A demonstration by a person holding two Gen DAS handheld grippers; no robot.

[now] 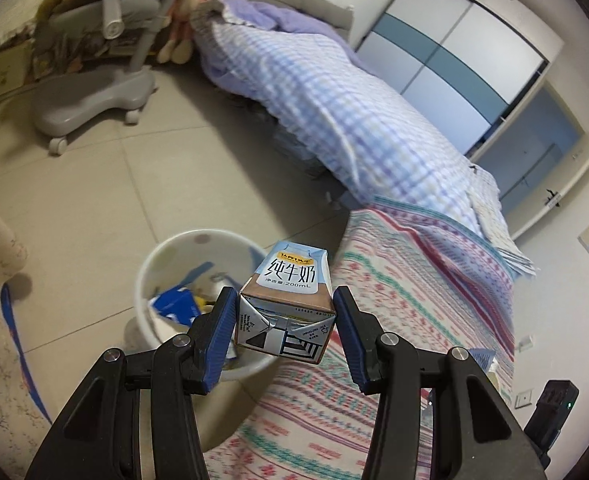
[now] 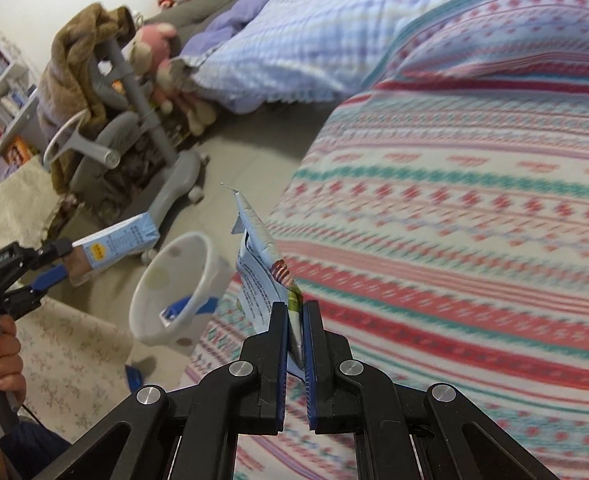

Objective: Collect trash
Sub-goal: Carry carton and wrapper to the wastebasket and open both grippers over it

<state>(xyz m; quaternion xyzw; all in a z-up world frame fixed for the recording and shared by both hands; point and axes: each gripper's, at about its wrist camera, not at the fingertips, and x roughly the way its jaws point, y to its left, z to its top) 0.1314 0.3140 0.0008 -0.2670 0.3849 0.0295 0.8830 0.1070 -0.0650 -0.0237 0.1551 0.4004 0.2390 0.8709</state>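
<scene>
My left gripper [image 1: 284,300] is shut on a small light-blue milk carton [image 1: 288,300], held in the air beside the bed and just right of a white dotted trash bin [image 1: 150,264] on the floor. The bin holds a blue box and other scraps. In the right wrist view the same milk carton [image 2: 114,246] sticks out of the left gripper [image 2: 60,260] above and left of the trash bin [image 2: 154,280]. My right gripper [image 2: 294,308] is shut on a flat light-blue snack wrapper [image 2: 260,256] that stands up over the bed's edge, right of the bin.
A striped red-and-teal blanket [image 2: 454,220] covers the bed, with a blue checked quilt [image 1: 334,112] behind it. A grey wheeled chair [image 1: 94,92] stands on the tiled floor beyond the bin. A floral cloth [image 2: 74,356] lies at the left, where a hand [image 2: 2,360] holds the left gripper's handle.
</scene>
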